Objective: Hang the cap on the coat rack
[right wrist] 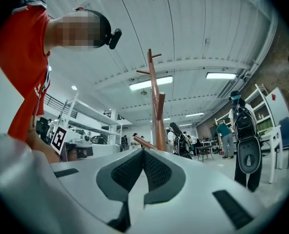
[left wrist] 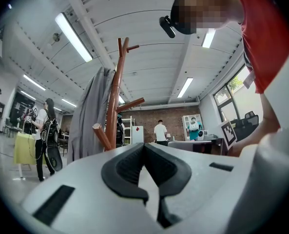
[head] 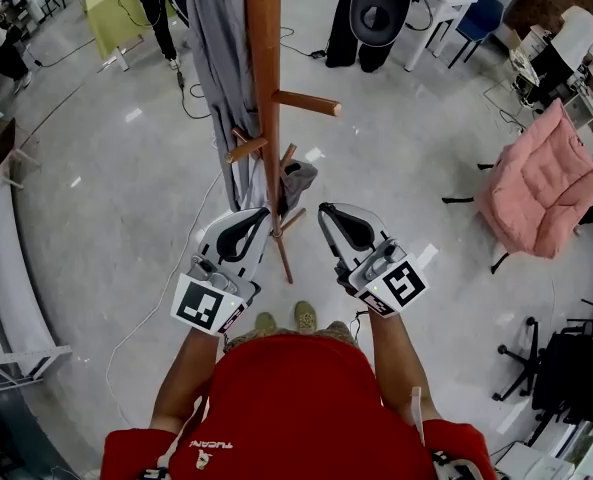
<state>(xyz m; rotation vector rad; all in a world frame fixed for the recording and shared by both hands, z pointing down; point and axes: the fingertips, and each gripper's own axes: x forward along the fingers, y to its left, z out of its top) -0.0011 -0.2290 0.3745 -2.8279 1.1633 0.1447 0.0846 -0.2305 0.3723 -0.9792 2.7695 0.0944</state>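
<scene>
The wooden coat rack stands straight ahead of me, with pegs sticking out to the sides. A grey cap hangs low on the pole, at a lower peg. A long grey garment hangs on the rack's left side. My left gripper is just left of the pole, below the cap, with its jaws together and nothing in them. My right gripper is just right of the pole, also shut and empty. The rack shows in the left gripper view, and the rack rises beyond the right gripper in its own view.
A pink padded chair stands to the right, and black office chairs at the lower right. A white cable trails across the floor on the left. People stand at the far end near a yellow-green table. My feet are close to the rack's base.
</scene>
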